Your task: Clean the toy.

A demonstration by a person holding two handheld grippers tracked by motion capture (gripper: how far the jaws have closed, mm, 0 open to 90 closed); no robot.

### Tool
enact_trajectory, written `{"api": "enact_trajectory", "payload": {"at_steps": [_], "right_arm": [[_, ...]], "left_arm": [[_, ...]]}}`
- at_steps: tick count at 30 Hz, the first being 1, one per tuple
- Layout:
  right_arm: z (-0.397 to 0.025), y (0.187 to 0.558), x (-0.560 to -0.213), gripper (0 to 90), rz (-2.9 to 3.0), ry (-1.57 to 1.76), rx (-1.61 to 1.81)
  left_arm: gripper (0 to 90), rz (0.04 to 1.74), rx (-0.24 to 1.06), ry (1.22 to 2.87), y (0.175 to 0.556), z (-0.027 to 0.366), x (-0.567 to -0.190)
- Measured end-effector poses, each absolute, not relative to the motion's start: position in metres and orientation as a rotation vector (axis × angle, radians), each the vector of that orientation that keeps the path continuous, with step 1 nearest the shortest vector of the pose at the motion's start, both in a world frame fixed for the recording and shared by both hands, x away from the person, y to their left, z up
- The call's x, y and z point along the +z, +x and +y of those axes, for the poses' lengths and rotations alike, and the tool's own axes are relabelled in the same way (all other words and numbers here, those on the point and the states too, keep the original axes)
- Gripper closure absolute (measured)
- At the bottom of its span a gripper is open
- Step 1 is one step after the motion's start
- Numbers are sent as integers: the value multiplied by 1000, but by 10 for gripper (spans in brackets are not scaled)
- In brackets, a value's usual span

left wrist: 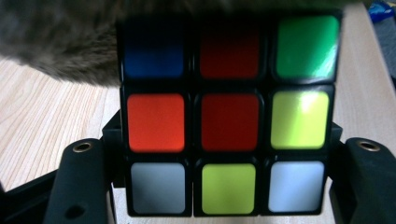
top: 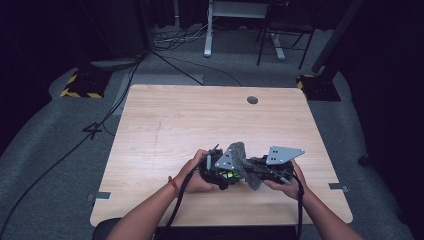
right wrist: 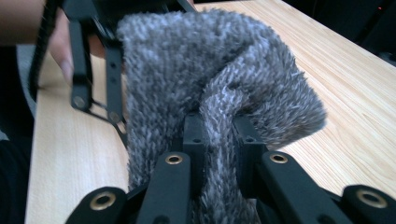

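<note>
Over the pale wooden desk (top: 200, 115) we hold both tools close together near the front edge. Our right claw (right wrist: 218, 140) pinches a fold of fuzzy grey cloth (right wrist: 210, 70), presumably to wipe with it. Our left claw (left wrist: 229, 186) clamps the multicoloured puzzle cube (left wrist: 229, 116) by its sides, steadying it with one face against the cloth

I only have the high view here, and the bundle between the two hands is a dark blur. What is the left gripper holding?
Observer: The left gripper is clamped on a puzzle cube.
Reviewer: And the grey lump?
Observer: A fuzzy grey cloth, pinched in a fold by the right gripper.
Reviewer: Does the cloth reach the cube?
Observer: Yes, it drapes along the cube's top edge.
</note>
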State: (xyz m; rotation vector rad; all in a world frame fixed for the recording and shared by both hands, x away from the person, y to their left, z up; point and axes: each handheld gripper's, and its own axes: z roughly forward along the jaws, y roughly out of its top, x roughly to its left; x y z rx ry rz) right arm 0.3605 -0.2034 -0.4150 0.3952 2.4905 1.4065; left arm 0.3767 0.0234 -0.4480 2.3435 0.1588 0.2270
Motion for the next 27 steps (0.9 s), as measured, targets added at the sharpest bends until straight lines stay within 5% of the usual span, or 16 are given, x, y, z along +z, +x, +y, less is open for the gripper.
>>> {"api": "enact_trajectory", "payload": {"at_steps": [27], "right_arm": [[-212,375,-431,792,2560,518,1288]], "left_arm": [[333,160,190,2172,377,40,-432]]}}
